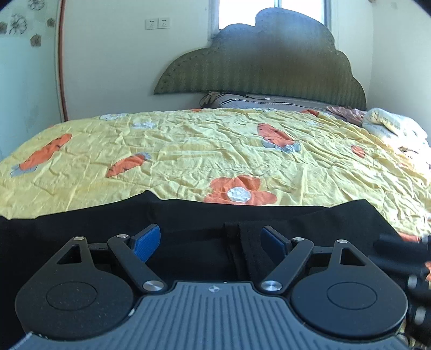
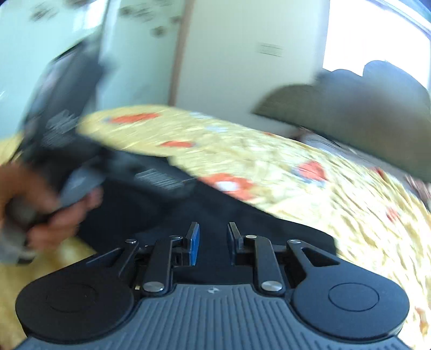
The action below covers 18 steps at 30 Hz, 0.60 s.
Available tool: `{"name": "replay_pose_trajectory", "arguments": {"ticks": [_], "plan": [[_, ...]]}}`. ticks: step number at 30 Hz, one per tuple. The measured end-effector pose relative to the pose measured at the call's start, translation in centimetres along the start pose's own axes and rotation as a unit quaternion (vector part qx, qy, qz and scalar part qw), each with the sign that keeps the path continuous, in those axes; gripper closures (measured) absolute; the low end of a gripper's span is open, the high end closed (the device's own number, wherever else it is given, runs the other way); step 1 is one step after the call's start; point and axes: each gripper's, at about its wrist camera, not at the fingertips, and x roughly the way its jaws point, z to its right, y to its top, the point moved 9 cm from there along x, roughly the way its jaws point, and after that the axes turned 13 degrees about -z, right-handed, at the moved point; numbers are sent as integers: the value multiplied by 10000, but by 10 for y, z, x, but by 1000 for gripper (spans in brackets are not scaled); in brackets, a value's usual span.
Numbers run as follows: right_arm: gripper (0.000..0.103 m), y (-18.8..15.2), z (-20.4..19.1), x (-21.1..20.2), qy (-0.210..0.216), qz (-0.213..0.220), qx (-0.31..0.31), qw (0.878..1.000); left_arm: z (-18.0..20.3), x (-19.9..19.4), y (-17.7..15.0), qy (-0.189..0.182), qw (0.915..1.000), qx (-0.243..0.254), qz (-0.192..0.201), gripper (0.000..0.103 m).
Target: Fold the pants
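Note:
Black pants point(image 1: 80, 231) lie across the near part of a yellow bedspread point(image 1: 188, 150). In the left wrist view my left gripper point(image 1: 211, 241) hovers over them, open, its blue pads point(image 1: 146, 243) far apart. A thicker black band of the pants point(image 1: 242, 250) runs between the jaws without touching either pad. In the blurred right wrist view my right gripper point(image 2: 212, 241) has its jaws drawn close together, with black cloth of the pants point(image 2: 264, 223) filling the narrow gap. A person's hand point(image 2: 45, 204) holds the other gripper at the left of that view.
The bed has a green scalloped headboard point(image 1: 269, 67) and a grey pillow point(image 1: 256, 101) at the far end. A rolled white blanket point(image 1: 390, 123) lies at the far right. A wall with sockets point(image 1: 157, 23) stands behind, and dark tool parts point(image 1: 414, 282) show at the right edge.

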Motion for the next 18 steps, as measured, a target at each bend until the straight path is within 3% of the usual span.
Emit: {"name": "replay_pose_trajectory", "arguments": {"ticks": [4, 8, 10, 12, 14, 18], "plan": [[82, 3, 60, 41, -27, -695, 653, 9954, 22, 28, 0, 131, 9976, 442, -517, 20], [82, 8, 90, 85, -426, -1130, 640, 9906, 22, 41, 2, 211, 9964, 283, -769, 22], [81, 3, 103, 83, -372, -1065, 957, 9890, 18, 32, 8, 149, 9974, 359, -605, 22], [81, 6, 101, 74, -422, -873, 1047, 9898, 9, 29, 15, 410, 9976, 370, -411, 20], [81, 8, 94, 73, -300, -864, 962, 9912, -5, 40, 21, 698, 9956, 220, -585, 20], [81, 8, 94, 94, -319, -893, 1089, 9895, -29, 65, 22, 575, 9916, -343, -1107, 18]]}}
